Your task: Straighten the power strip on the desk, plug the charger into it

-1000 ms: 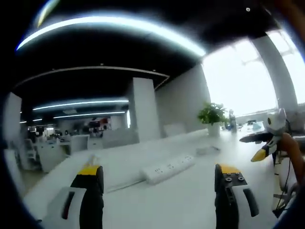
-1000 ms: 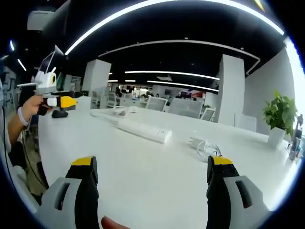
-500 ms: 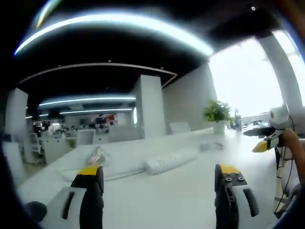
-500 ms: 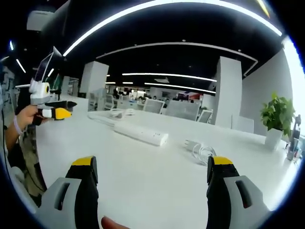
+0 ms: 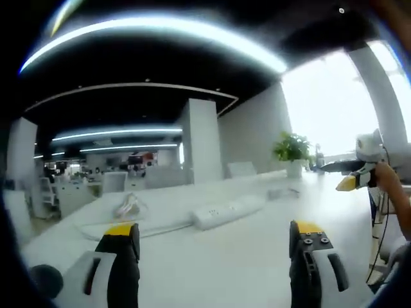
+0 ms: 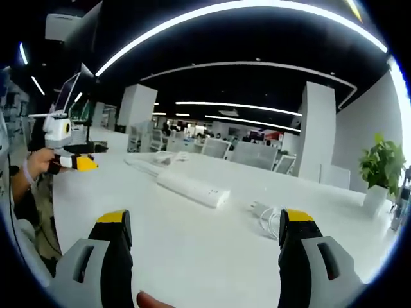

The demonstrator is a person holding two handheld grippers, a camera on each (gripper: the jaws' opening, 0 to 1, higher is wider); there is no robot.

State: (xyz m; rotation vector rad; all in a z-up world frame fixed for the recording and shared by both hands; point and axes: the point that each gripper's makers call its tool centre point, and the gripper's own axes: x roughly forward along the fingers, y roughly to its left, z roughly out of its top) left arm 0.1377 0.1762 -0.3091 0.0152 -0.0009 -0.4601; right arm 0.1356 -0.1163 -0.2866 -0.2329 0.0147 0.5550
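Right gripper view: right gripper (image 6: 204,253) open, empty; power strip (image 6: 191,188) and charger (image 6: 268,217) lie apart on white desk (image 6: 192,250). Left gripper (image 5: 213,260) open too.

open office | dark ceiling w/ light strips (image 6: 257,6) | white pillar (image 5: 202,141) | bright window (image 5: 327,102)

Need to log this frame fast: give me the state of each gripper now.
Left gripper: open, holding nothing, above the desk.
Right gripper: open, holding nothing; power strip and charger lie ahead, untouched.
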